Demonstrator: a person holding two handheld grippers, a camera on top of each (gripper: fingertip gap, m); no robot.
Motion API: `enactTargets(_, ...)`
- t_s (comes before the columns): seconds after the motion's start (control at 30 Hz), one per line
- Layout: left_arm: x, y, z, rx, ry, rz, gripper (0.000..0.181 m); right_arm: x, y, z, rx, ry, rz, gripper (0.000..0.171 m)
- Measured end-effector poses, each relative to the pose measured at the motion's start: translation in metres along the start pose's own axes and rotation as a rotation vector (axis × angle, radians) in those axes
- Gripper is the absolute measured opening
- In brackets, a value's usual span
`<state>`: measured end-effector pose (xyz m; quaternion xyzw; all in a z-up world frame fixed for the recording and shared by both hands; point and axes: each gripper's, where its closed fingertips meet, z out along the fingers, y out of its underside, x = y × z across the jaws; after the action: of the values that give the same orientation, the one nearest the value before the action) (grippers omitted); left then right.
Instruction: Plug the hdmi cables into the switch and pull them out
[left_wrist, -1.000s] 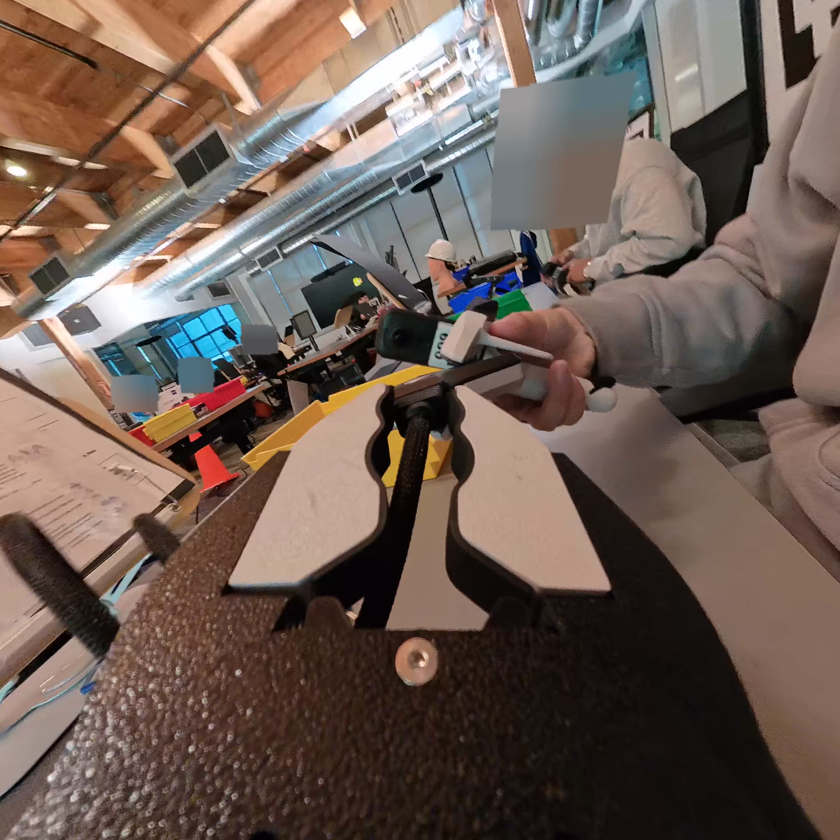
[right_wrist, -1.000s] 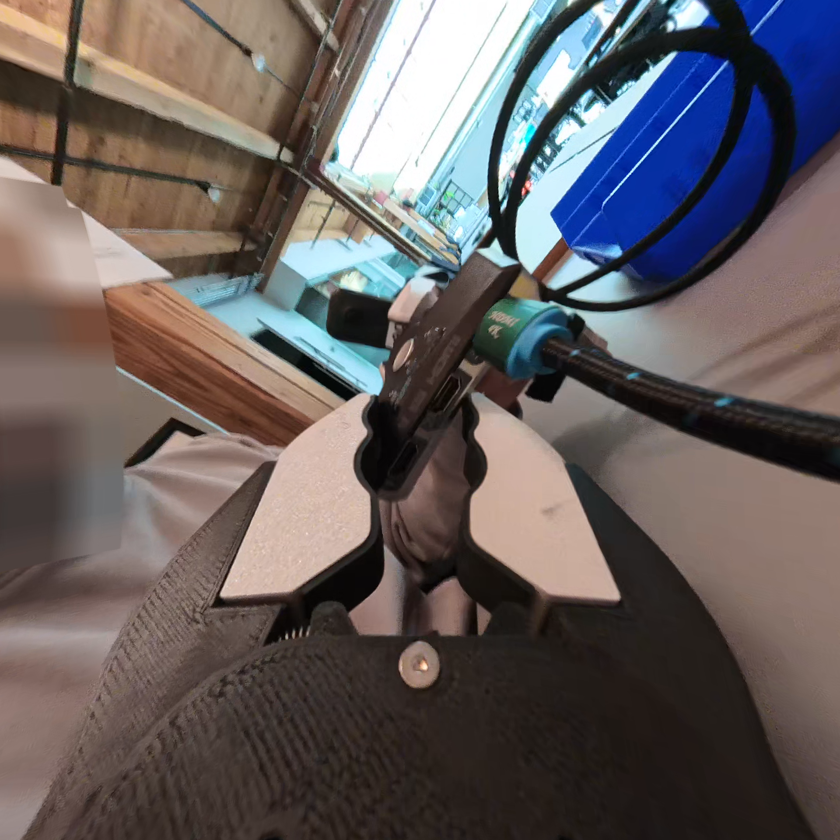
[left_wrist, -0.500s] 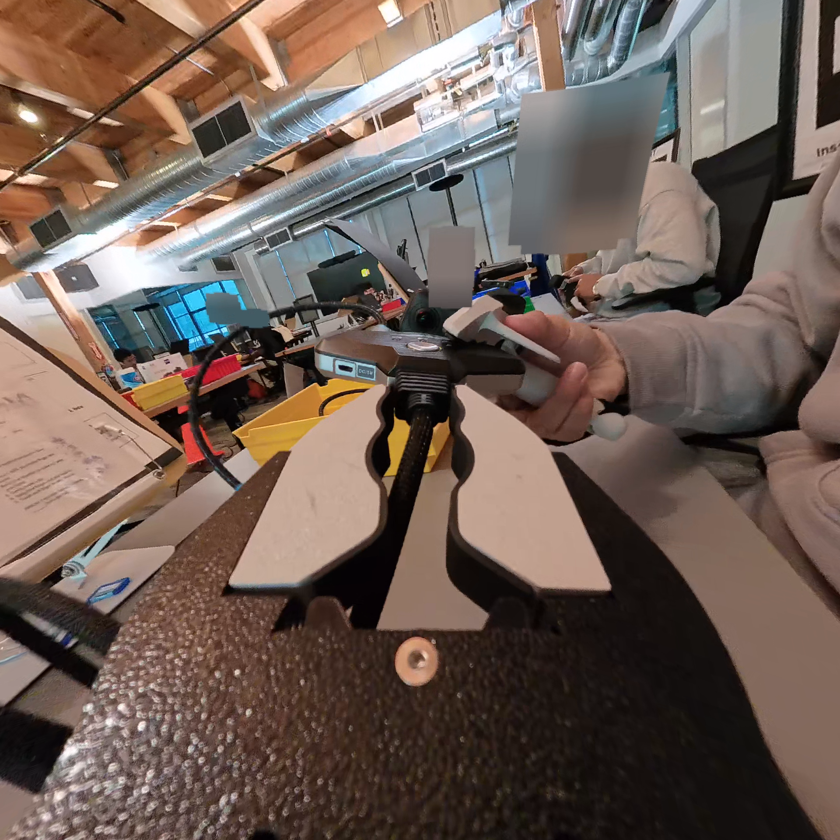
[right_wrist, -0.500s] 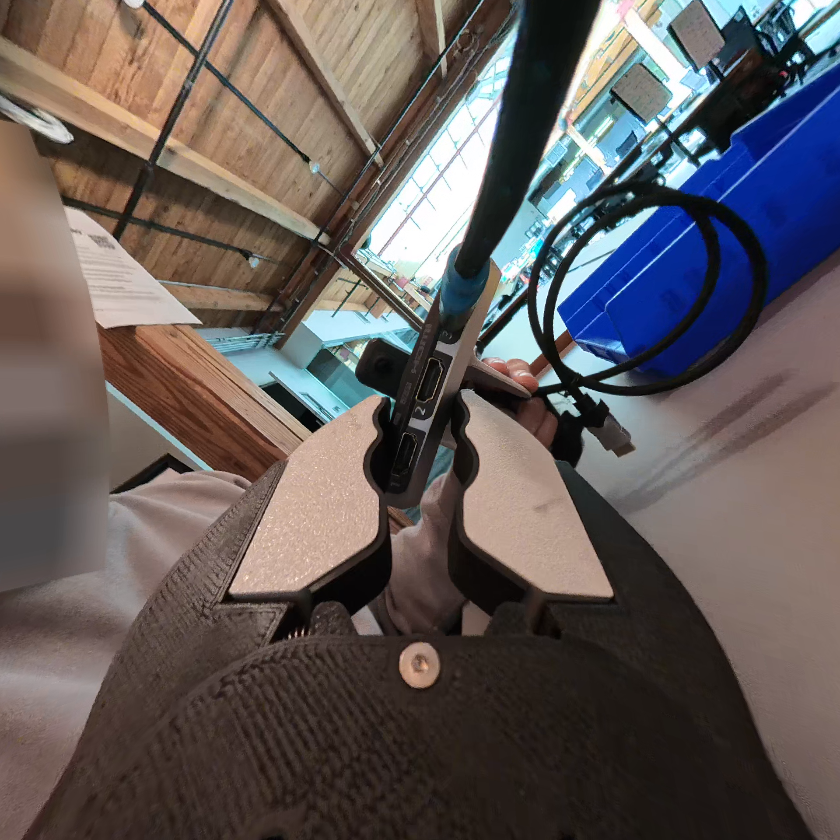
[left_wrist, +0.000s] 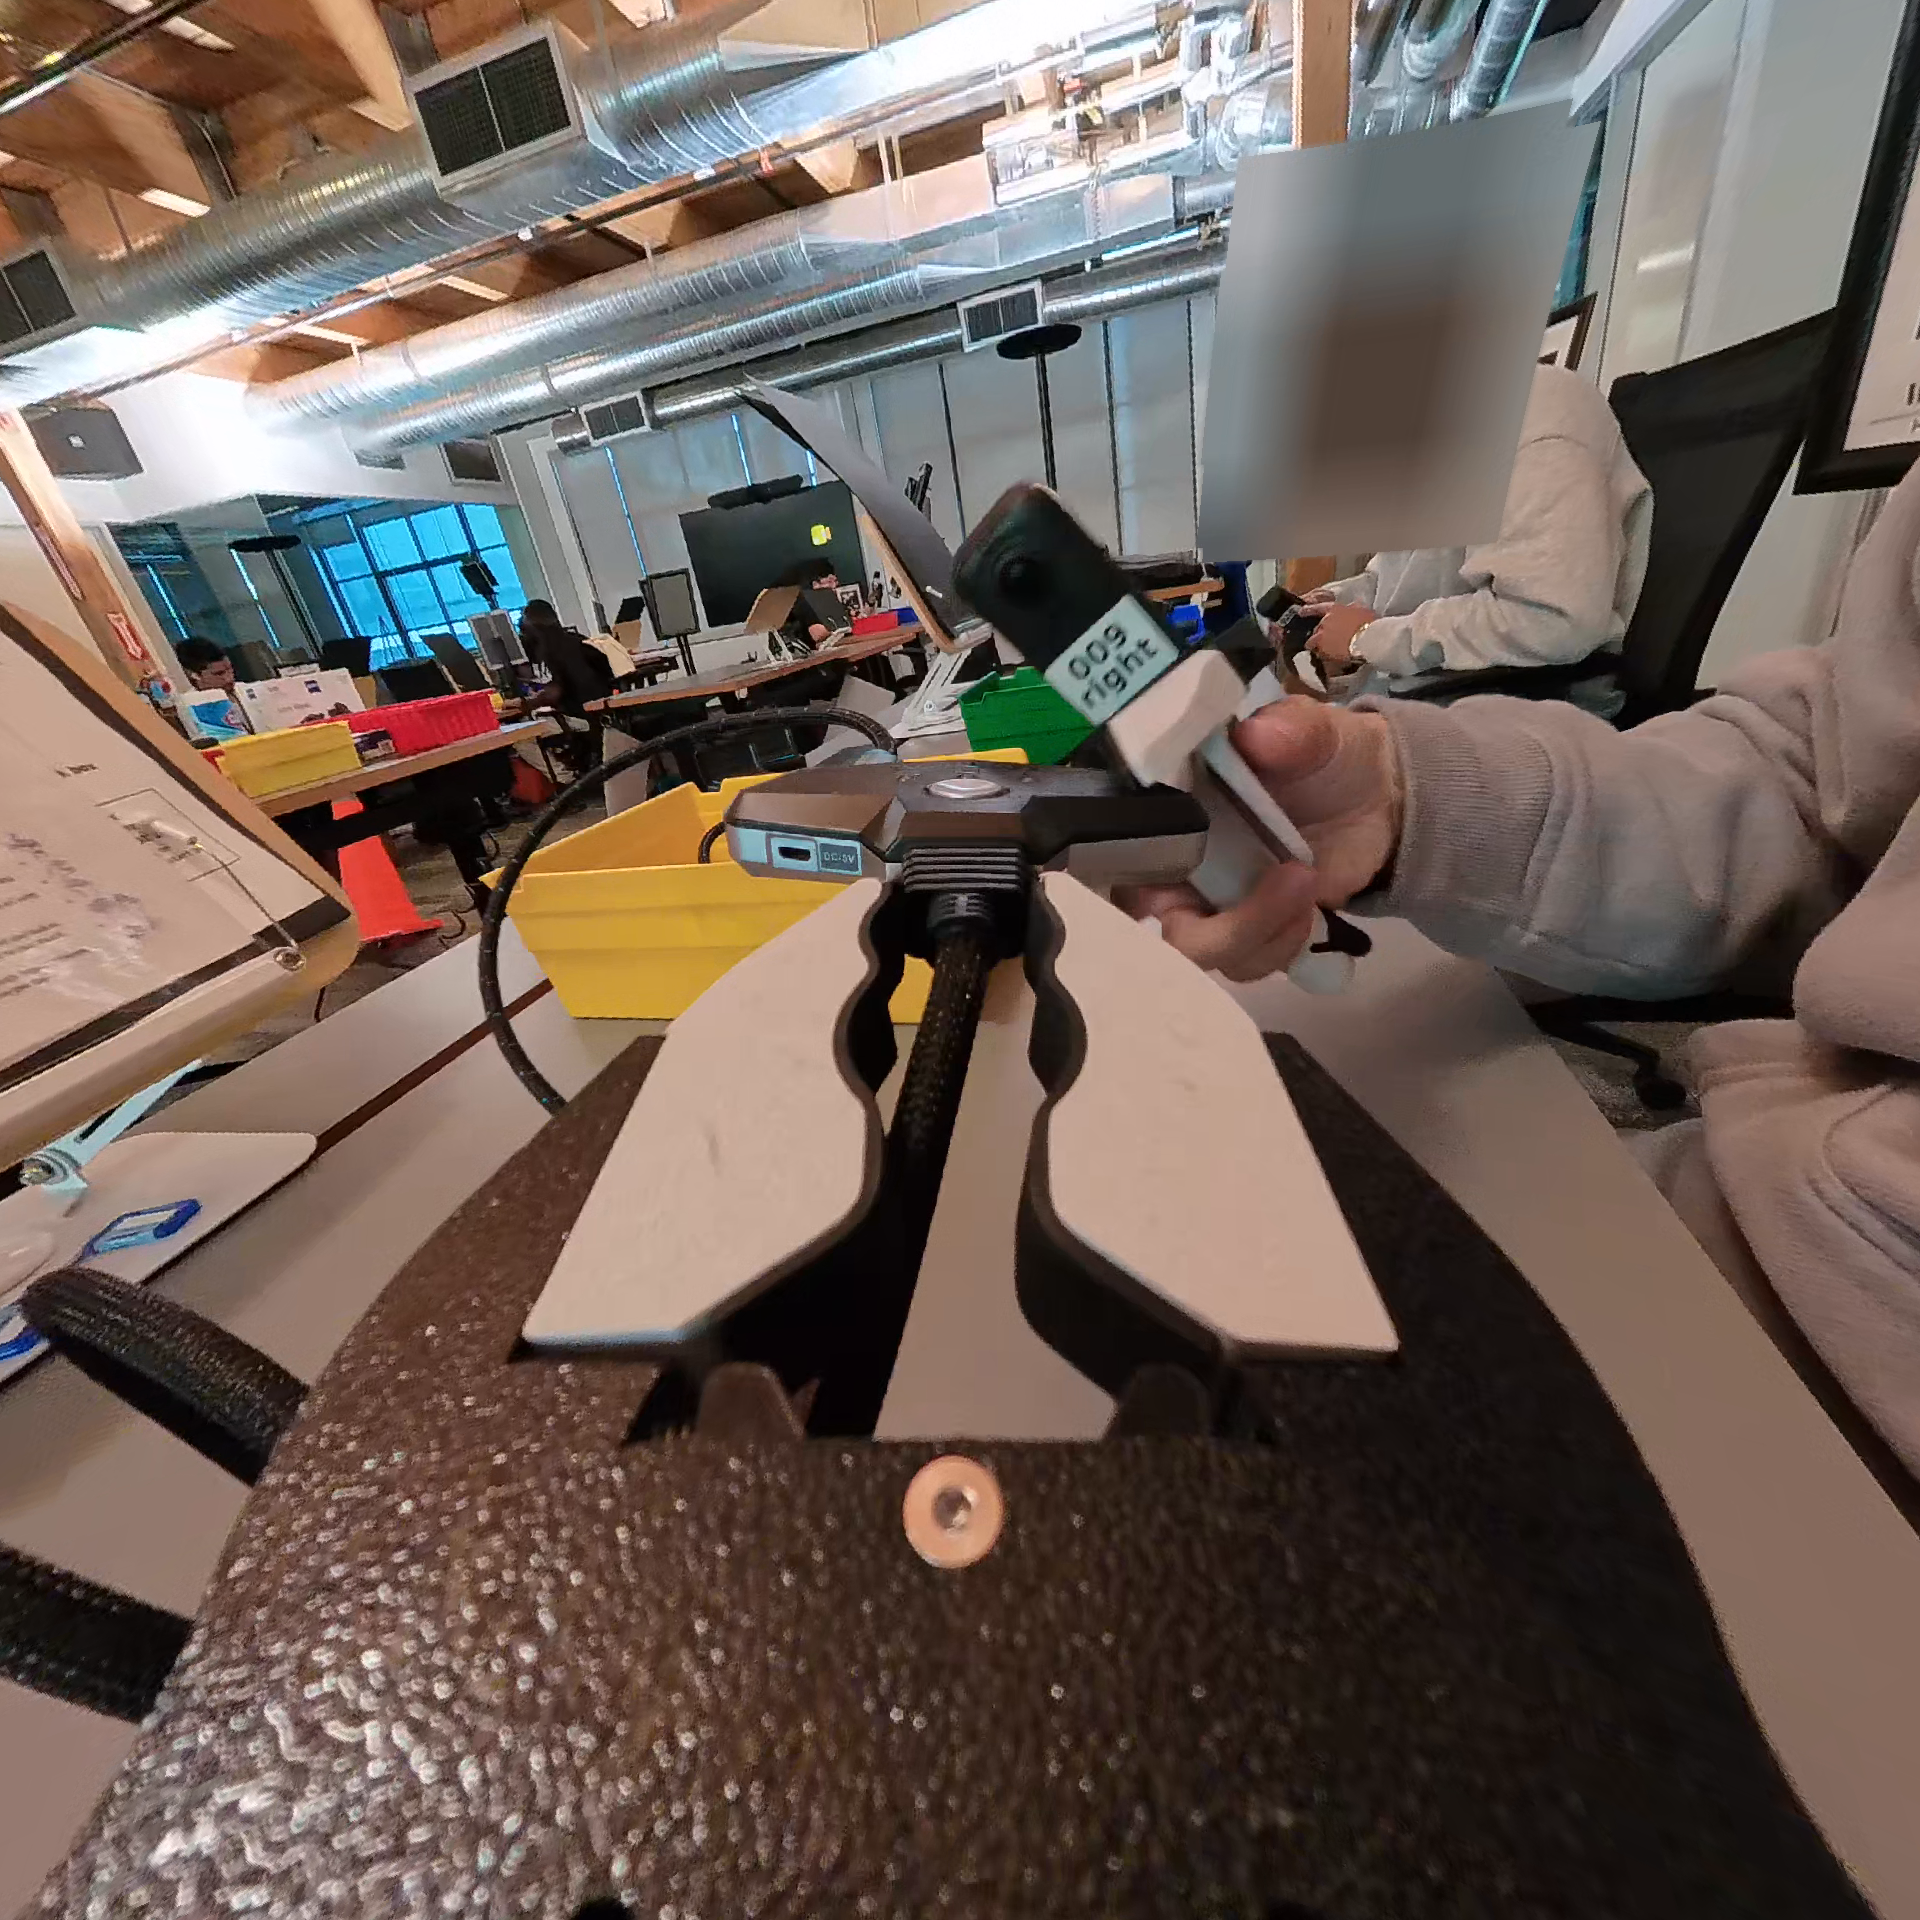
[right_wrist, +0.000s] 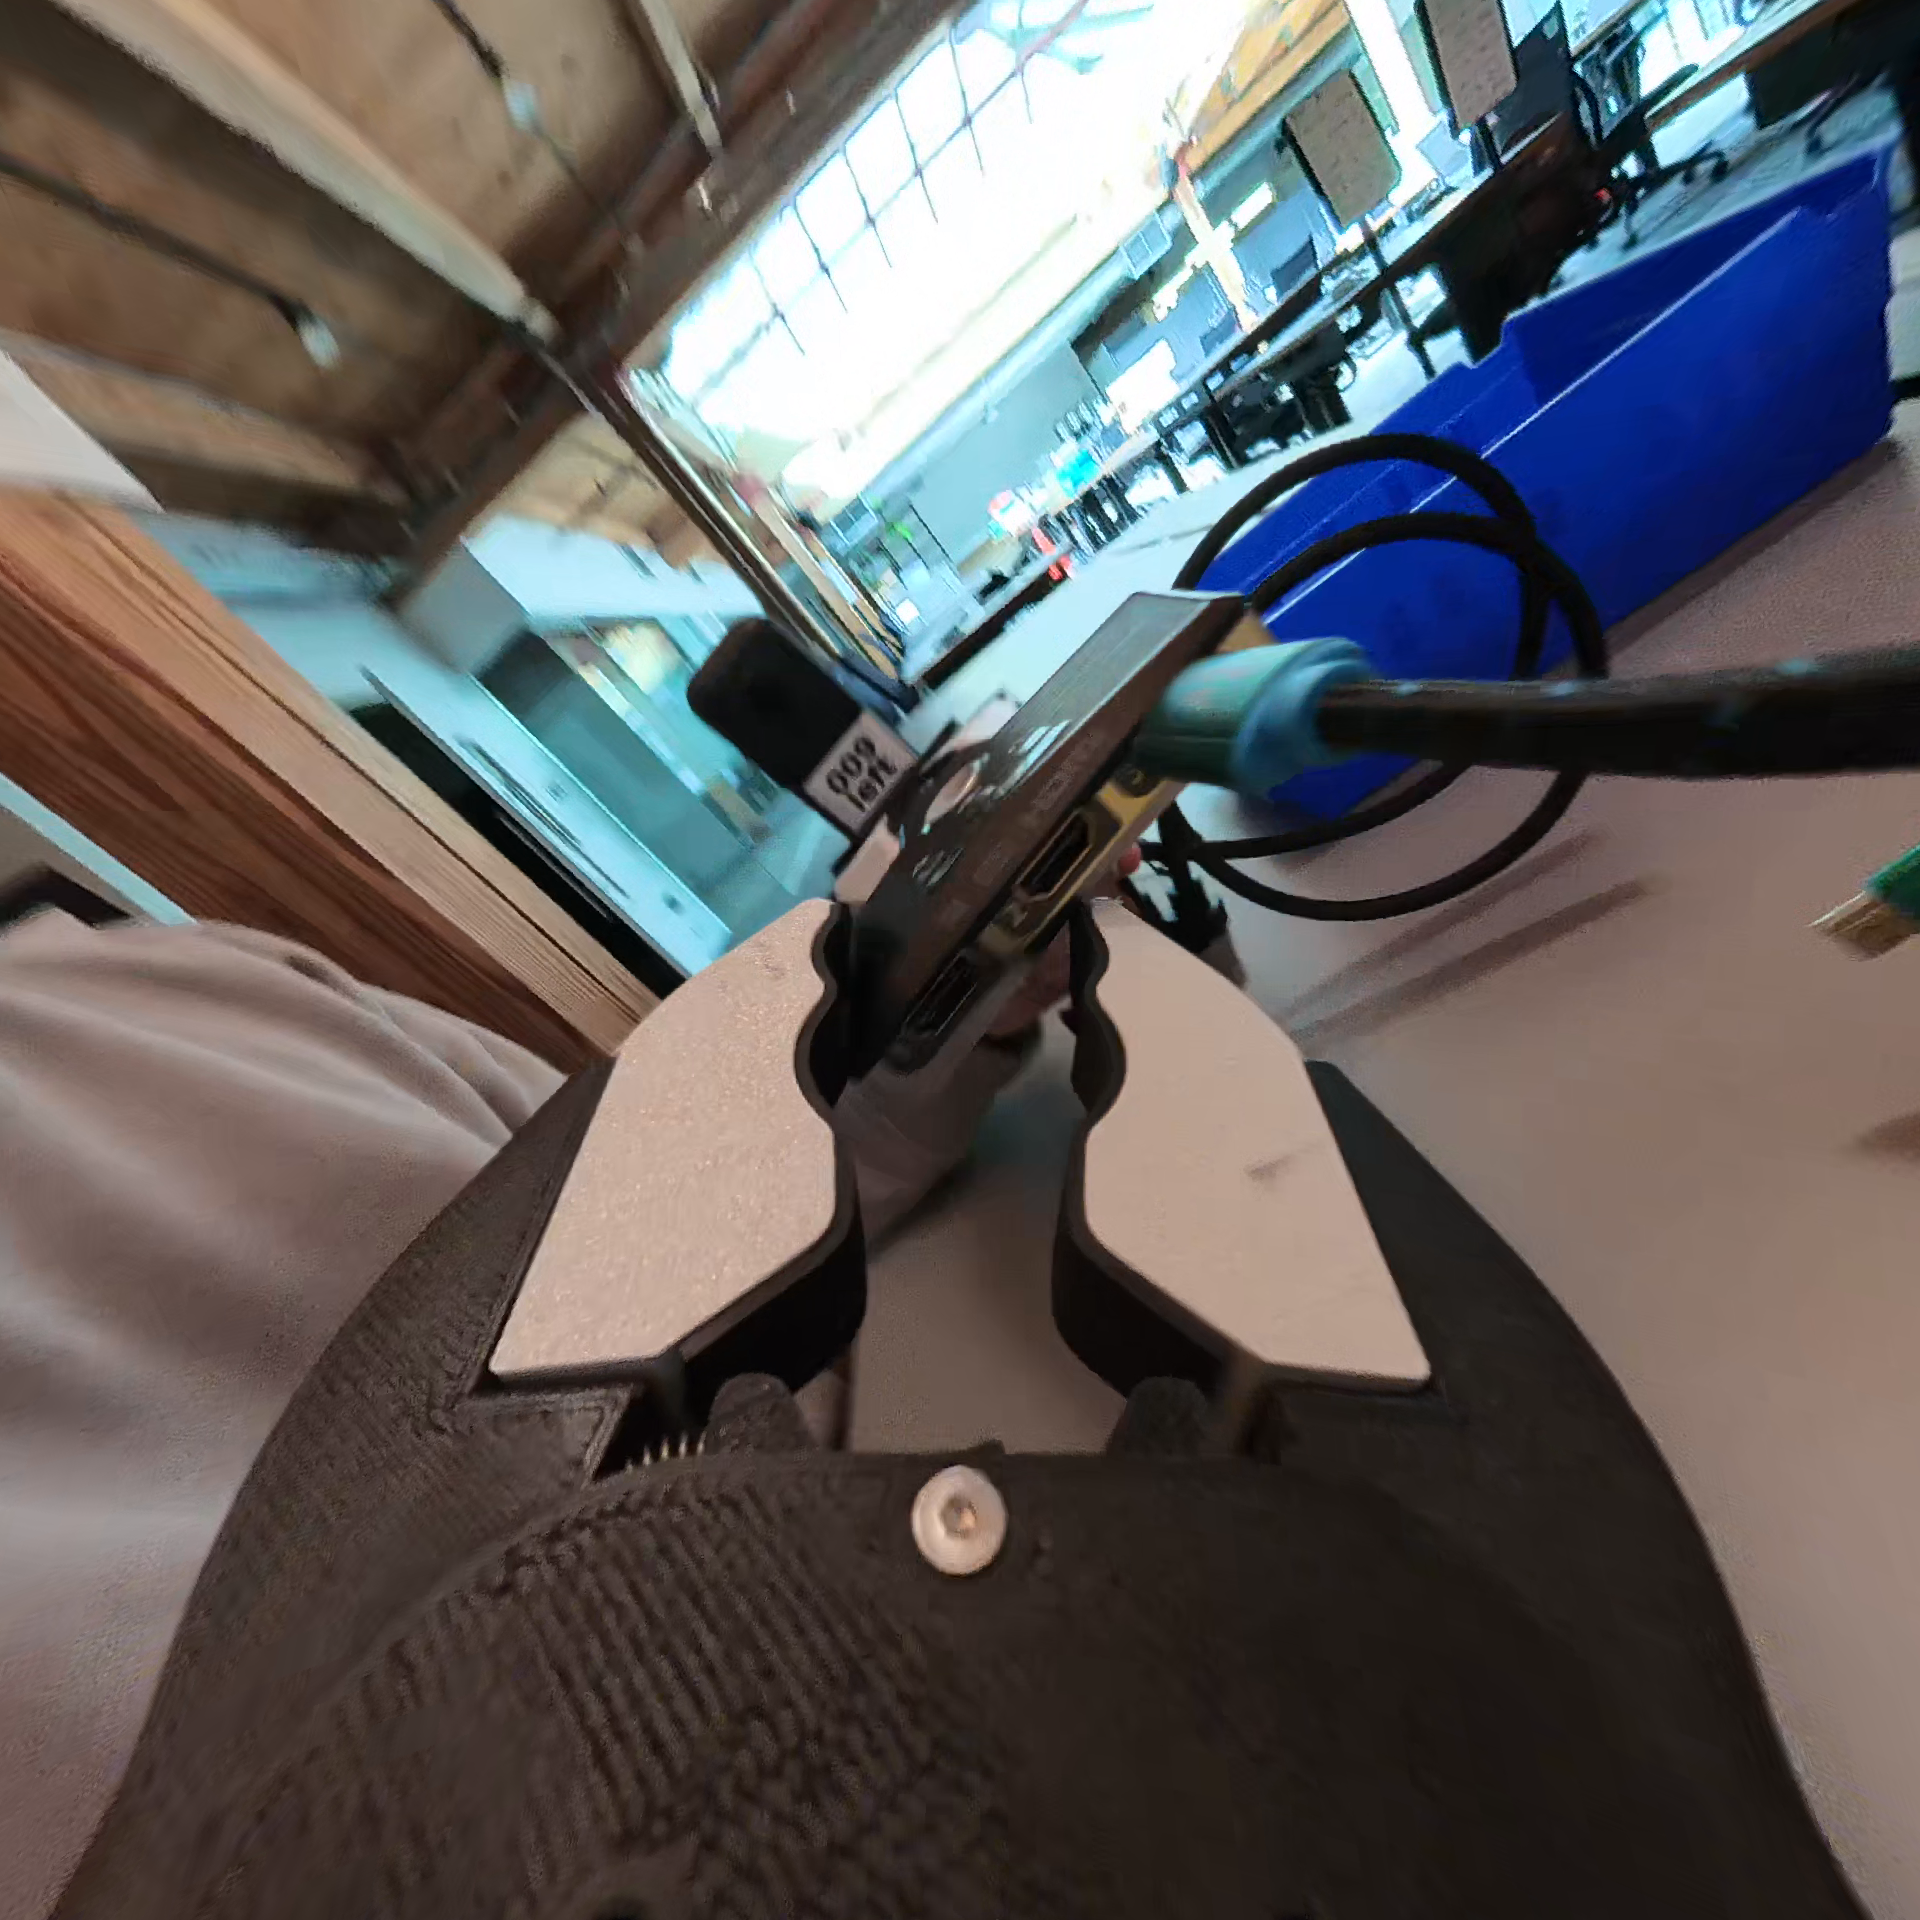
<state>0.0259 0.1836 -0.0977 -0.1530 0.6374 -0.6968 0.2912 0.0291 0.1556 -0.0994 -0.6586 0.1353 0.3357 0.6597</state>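
My left tongs (left_wrist: 961, 940) are clenched on the black braided cable (left_wrist: 935, 1049) just behind its ribbed collar, where it joins the switch (left_wrist: 961, 821), so I have a firm purchase close to the joint rather than on slack cord. The switch hangs in the air above the table (left_wrist: 1455, 1091), flat side up, with its small side port facing the left wrist view.

From the other side, my right tongs (right_wrist: 961, 982) grasp the lower end of the switch (right_wrist: 1039, 821), which sits tilted between the jaws. That leaves the port face clear: two sockets gape empty, and the top one holds the teal plug (right_wrist: 1236, 717), its dark cable running off toward the right edge of the picture. I judge this plug seated, though blur makes the depth hard to read.

A loose coil of cable (right_wrist: 1455, 675) lies on the table in front of the blue bin (right_wrist: 1662, 395), well clear of my grip, and the gold tip of a green plug (right_wrist: 1870, 914) waits near the right edge. The yellow bin (left_wrist: 644, 904) sits behind the switch in the left view.

Holding the switch from both ends steadies it for the next plug; twisting it could strain the seated one.
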Motion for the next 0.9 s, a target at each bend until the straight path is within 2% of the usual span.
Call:
enactTargets(0.17, -0.008, -0.001, -0.010, 0.015, -0.021, -0.004, 0.022, -0.010, 0.003, -0.030, -0.288, 0.177, -0.456, 0.047)
enactTargets(0.27, -0.009, -0.004, -0.015, 0.043, -0.005, -0.021, 0.022, -0.009, -0.023, -0.048, -0.416, 0.349, -0.742, 0.050)
enactTargets(0.37, -0.006, -0.004, -0.015, 0.039, 0.014, -0.019, 0.022, -0.006, -0.044, -0.048, -0.526, 0.405, -0.880, 0.053)
enactTargets(0.47, 0.000, -0.002, -0.011, 0.025, 0.038, -0.008, 0.022, 0.006, -0.055, -0.036, -0.589, 0.386, -0.892, 0.046)
enactTargets(0.6, 0.004, 0.000, -0.008, 0.015, 0.059, 0.001, 0.022, 0.026, -0.044, -0.026, -0.717, 0.314, -0.870, 0.039)
enactTargets(0.73, 0.006, 0.003, -0.009, -0.007, 0.071, 0.015, 0.022, 0.030, -0.040, -0.021, -0.749, 0.285, -0.863, 0.026)
enactTargets(0.9, 0.008, 0.002, -0.009, -0.001, 0.080, 0.014, 0.022, 0.027, -0.025, -0.022, -0.820, 0.209, -0.827, 0.027)
